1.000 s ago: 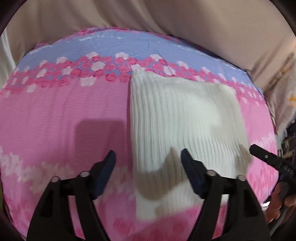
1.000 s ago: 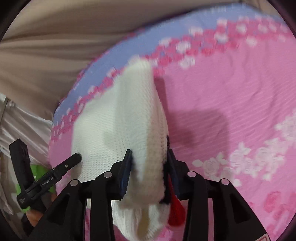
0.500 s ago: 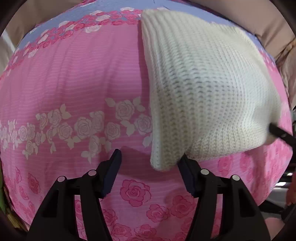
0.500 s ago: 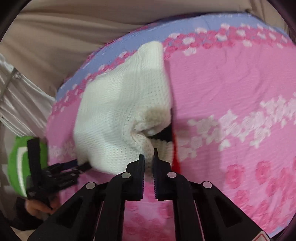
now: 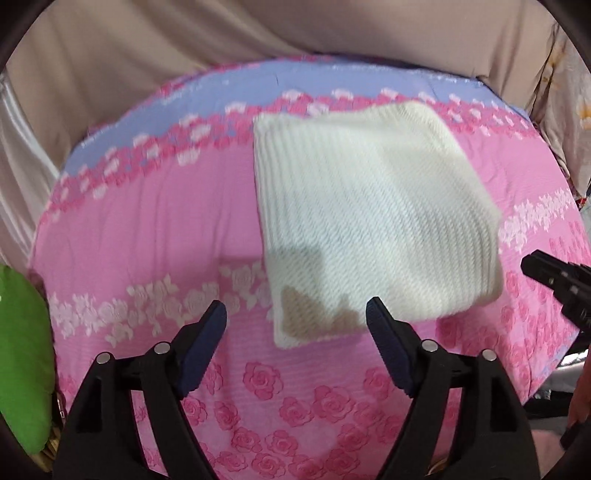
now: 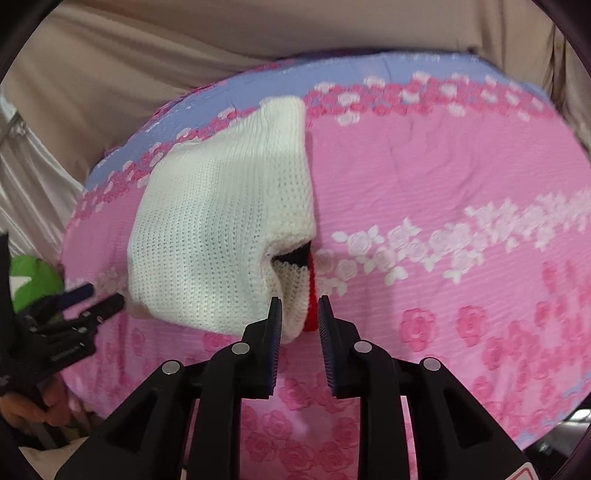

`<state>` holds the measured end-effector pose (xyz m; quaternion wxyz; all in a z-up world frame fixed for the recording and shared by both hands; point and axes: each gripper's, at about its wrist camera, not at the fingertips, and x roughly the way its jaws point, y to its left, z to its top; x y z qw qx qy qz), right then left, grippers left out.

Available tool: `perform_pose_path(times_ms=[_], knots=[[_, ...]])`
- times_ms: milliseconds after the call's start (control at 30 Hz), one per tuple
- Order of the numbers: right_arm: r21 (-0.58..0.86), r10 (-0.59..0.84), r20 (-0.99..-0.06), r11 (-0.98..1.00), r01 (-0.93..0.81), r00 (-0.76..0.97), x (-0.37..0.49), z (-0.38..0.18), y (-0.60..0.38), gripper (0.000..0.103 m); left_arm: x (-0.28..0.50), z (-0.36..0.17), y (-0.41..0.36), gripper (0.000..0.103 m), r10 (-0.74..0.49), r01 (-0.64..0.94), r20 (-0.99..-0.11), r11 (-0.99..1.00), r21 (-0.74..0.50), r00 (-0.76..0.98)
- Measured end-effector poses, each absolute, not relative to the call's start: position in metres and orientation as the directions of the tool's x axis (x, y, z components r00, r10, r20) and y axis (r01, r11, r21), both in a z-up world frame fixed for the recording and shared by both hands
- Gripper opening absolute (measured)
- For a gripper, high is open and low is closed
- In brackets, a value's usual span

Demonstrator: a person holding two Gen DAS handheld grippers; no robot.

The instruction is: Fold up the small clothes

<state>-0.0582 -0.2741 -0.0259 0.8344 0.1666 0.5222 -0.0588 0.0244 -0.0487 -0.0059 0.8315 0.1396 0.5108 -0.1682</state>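
Observation:
A folded white knit garment (image 5: 373,218) lies on the pink rose-print cloth (image 5: 147,229). My left gripper (image 5: 295,317) hovers over its near corner. Its jaws are opening wide, and the corner lies under the gap without either pad touching it. In the right wrist view the garment (image 6: 214,236) shows a red and black trim (image 6: 312,295) at its near edge. My right gripper (image 6: 299,317) is at that edge. Its jaws are opening from a narrow gap, and the garment's tip sits loosely between them. Each gripper also shows in the other's view: the right gripper (image 5: 535,266) and the left gripper (image 6: 99,299).
Beige fabric (image 5: 258,33) hangs behind the cloth-covered table. A green object (image 5: 22,350) sits off the table's left edge. A person's hand (image 6: 22,410) holds the left gripper's handle at lower left. Bare pink cloth (image 6: 443,177) stretches right of the garment.
The right jaws went from clamping a lifted fold to nearly shut, then parted; the garment now rests flat. The left gripper drew back from the garment's corner and its jaws widened.

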Motion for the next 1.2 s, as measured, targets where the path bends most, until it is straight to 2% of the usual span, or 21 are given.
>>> perform_pose_path(times_ms=[133, 267, 600, 1200], knots=[[0.115, -0.028, -0.876, 0.957, 0.266, 0.481, -0.058, -0.018, -0.258, 0.022, 0.020, -0.005, -0.058, 0.077, -0.125, 0.388, -0.875, 0.918, 0.075, 0.467], [0.101, -0.053, -0.872, 0.953, 0.285, 0.487, -0.055, -0.020, -0.249, 0.027, 0.014, -0.008, -0.063, 0.077, -0.113, 0.342, -0.866, 0.937, 0.070, 0.487], [0.095, -0.076, -0.869, 0.944, 0.316, 0.489, -0.065, -0.020, -0.231, 0.036, -0.002, -0.015, -0.054, 0.077, -0.077, 0.237, -0.833, 0.969, 0.066, 0.547], [0.055, -0.079, -0.861, 0.967, 0.247, 0.503, -0.061, -0.018, -0.200, 0.037, -0.015, -0.015, -0.050, 0.077, -0.050, 0.220, -0.822, 0.971, 0.092, 0.567]])
